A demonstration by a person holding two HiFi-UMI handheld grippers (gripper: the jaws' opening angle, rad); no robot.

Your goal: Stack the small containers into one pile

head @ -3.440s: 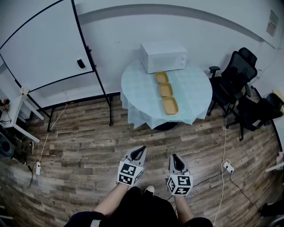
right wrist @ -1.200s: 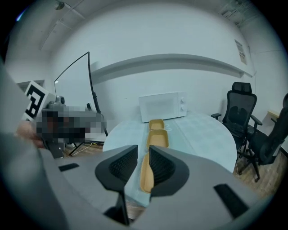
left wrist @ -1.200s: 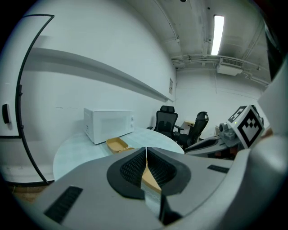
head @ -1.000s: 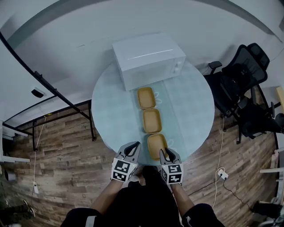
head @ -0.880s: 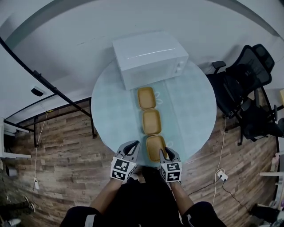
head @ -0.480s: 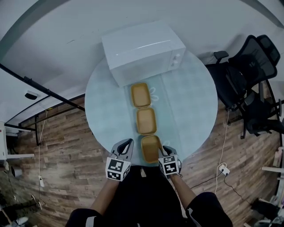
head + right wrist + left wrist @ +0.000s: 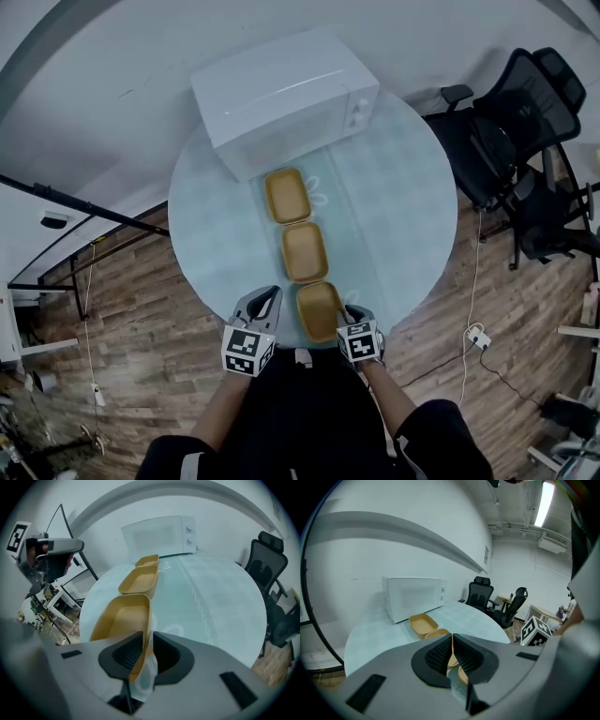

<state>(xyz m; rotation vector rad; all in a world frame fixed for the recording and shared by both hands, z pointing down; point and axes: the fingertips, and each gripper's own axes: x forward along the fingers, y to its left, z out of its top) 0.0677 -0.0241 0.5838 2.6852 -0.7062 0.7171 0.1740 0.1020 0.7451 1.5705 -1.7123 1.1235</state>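
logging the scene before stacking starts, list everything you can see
containers: 3, tan, in a row on the table, from the microwave toward the person
microwave: 1, white, far side of the table
table: 1, round, pale blue-green cloth, centre
office chairs: 2, black, right of the table
power strip: 1, white, on the wood floor, right
left gripper: 1, grey, jaws shut and empty, left of the near container
right gripper: 1, grey, jaws shut on the near container's right wall
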